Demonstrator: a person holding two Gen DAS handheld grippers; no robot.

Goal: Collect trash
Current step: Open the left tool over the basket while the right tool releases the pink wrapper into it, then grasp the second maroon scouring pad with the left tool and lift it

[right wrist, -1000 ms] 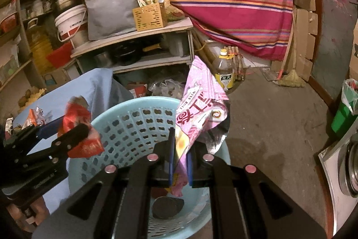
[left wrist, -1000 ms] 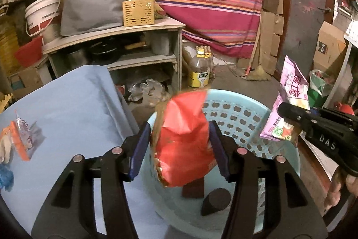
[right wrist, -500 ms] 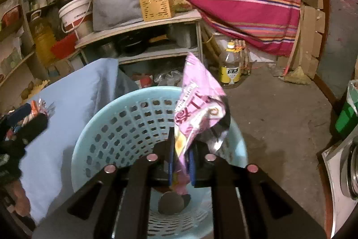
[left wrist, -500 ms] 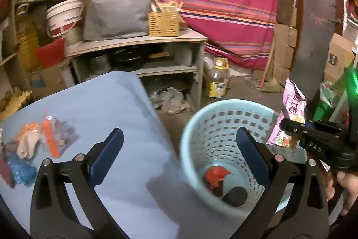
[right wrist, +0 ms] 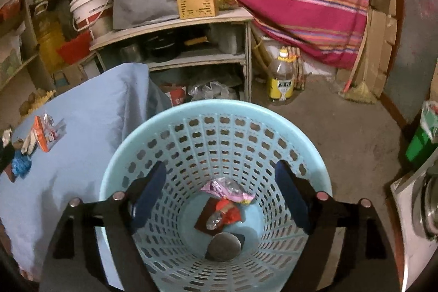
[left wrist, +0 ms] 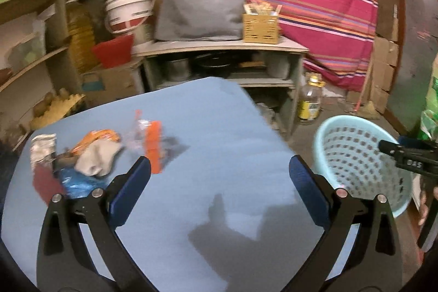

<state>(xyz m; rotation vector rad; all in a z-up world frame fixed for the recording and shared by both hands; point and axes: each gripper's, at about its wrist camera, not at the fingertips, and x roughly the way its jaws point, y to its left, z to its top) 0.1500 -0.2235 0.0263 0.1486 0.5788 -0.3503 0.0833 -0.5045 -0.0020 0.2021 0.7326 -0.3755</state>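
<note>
A heap of wrappers (left wrist: 90, 160) lies near the left edge of the table (left wrist: 219, 144). The basket (right wrist: 219, 111) stands on the floor off the table's right edge, with wrappers (right wrist: 223, 204) in its bottom. Behind both, a shelf (right wrist: 175, 23) carries a bucket (right wrist: 90, 8), and a bottle (right wrist: 282, 78) stands on the floor to its right.

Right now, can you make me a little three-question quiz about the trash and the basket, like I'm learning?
1. True or false: the pink wrapper lies inside the blue basket.
2. Where is the trash that is still left? A) on the blue tablecloth B) on the floor C) on the shelf
3. Fill in: the fingers of the right gripper are ____ above the basket.

Key: 1 true; 2 A; 3 open
</note>
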